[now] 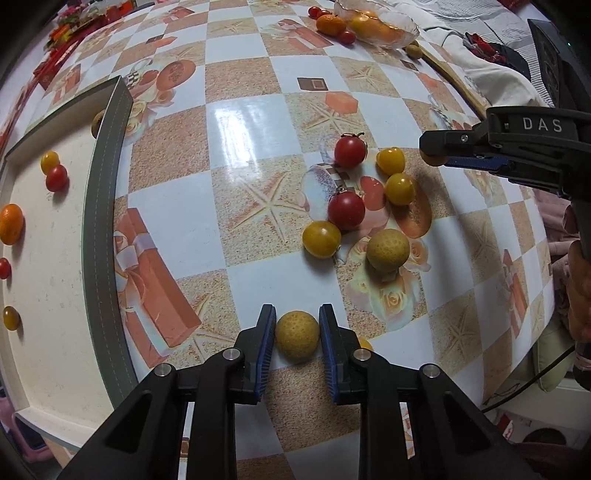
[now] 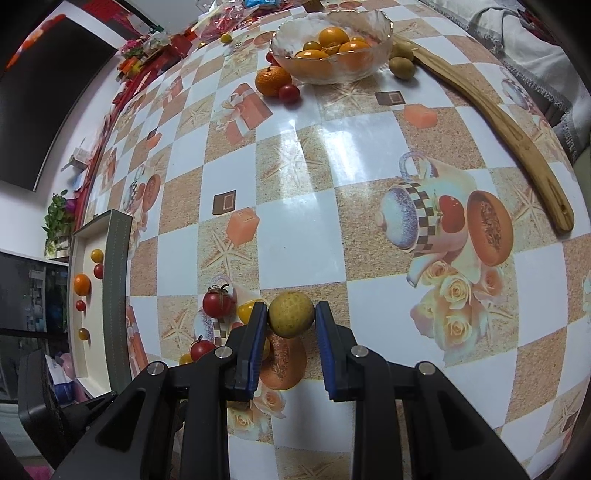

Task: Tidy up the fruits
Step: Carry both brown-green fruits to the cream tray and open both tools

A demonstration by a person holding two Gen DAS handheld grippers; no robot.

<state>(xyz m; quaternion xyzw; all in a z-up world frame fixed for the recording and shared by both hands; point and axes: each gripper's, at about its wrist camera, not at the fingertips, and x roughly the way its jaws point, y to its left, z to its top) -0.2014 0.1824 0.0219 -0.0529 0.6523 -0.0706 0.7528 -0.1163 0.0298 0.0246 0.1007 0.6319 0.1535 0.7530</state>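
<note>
My left gripper is shut on a round yellow-green fruit just above the table. My right gripper is shut on a similar yellow-green fruit; it also shows in the left wrist view at the right. Between them lies a cluster of red cherry tomatoes, yellow tomatoes and one more yellow-green fruit. A grey-walled tray at the left holds a small orange and several small tomatoes. A glass bowl at the far end holds oranges.
A wooden spatula lies along the table's right edge. Two green fruits sit beside the bowl, with an orange and a red tomato on its left. Packets and clutter line the far left edge. A grey cloth lies at the far right.
</note>
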